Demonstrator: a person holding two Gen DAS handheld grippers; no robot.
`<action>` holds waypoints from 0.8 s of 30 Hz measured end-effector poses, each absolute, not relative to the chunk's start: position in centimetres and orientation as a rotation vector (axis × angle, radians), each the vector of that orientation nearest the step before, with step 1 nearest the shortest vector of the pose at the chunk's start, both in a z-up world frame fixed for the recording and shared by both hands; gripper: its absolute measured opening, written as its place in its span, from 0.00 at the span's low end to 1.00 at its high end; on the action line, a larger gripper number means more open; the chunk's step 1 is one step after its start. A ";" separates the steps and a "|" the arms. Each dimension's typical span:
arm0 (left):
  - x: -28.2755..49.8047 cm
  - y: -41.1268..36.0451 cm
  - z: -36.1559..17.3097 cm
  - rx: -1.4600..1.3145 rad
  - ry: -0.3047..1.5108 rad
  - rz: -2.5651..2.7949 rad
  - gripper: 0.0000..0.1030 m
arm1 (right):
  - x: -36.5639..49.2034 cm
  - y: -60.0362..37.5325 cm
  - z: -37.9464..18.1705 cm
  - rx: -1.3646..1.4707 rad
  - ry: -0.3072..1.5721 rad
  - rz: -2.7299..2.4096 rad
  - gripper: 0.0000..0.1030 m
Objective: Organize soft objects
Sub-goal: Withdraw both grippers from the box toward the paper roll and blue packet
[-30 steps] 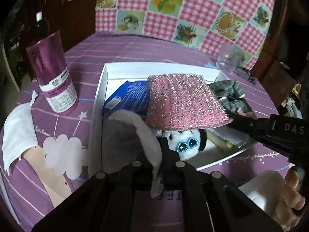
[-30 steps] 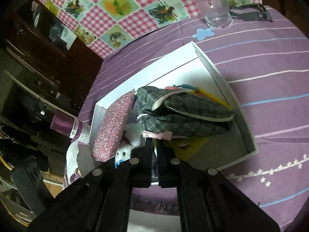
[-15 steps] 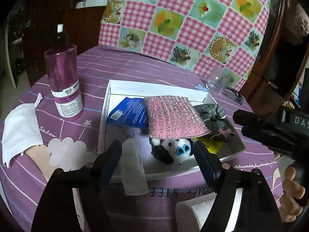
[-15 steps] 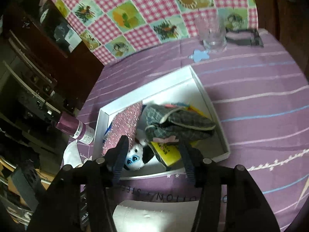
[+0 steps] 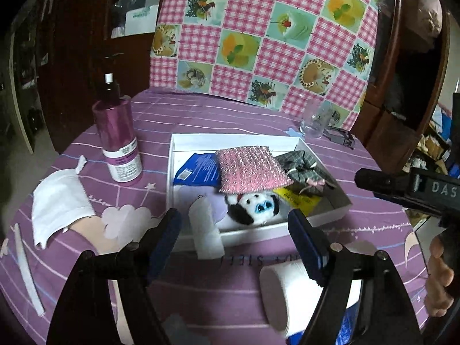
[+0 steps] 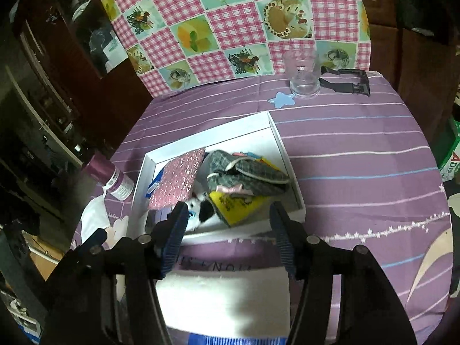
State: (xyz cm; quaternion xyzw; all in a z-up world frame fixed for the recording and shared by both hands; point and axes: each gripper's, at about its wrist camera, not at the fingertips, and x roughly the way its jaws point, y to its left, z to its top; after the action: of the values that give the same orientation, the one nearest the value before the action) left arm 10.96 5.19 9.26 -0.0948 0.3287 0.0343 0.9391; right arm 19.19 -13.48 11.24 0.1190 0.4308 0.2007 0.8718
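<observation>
A white box [image 5: 230, 138] on the purple tablecloth holds a pink glittery cloth [image 5: 250, 169], a grey plaid pouch [image 5: 304, 169], a black-and-white plush [image 5: 253, 207], a blue packet [image 5: 201, 169] and a yellow packet [image 5: 299, 198]. A white cloth strip [image 5: 205, 230] hangs over the box's near wall. My left gripper [image 5: 235, 235] stands open above that wall, holding nothing. My right gripper [image 6: 228, 230] is open too, in front of the box [image 6: 207, 136], with the plush [image 6: 201, 210], plaid pouch [image 6: 244, 172] and pink cloth [image 6: 178, 181] beyond its tips. From the left wrist view the right gripper [image 5: 402, 187] shows at the right edge.
A white paper roll [image 5: 284, 290] [image 6: 224, 296] lies close under both grippers. A purple bottle [image 5: 118, 141] and a white mask [image 5: 60, 201] sit left of the box. A glass [image 6: 303, 74] and a black clip [image 6: 345, 80] stand at the back. A person's hand [image 5: 440, 281] shows at the right.
Both grippers were shut a second ago, the left on the white cloth strip, the right at the plaid pouch. Both have opened and drawn back and up; the strip now lies over the box wall.
</observation>
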 end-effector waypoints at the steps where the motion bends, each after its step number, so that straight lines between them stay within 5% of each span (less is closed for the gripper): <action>1: 10.7 5.1 9.2 -0.188 0.673 0.072 0.75 | 18.9 -13.5 11.3 0.248 0.900 0.420 0.58; 24: 3.9 3.5 4.7 -0.060 0.831 0.040 0.76 | 9.5 -14.3 7.8 0.043 0.955 0.505 0.58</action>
State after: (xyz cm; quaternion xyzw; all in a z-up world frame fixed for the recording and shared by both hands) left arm 3.88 3.45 4.69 -0.0292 0.4034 0.0195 0.9143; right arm 9.46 -14.31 7.85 0.0204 0.4548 0.2403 0.8573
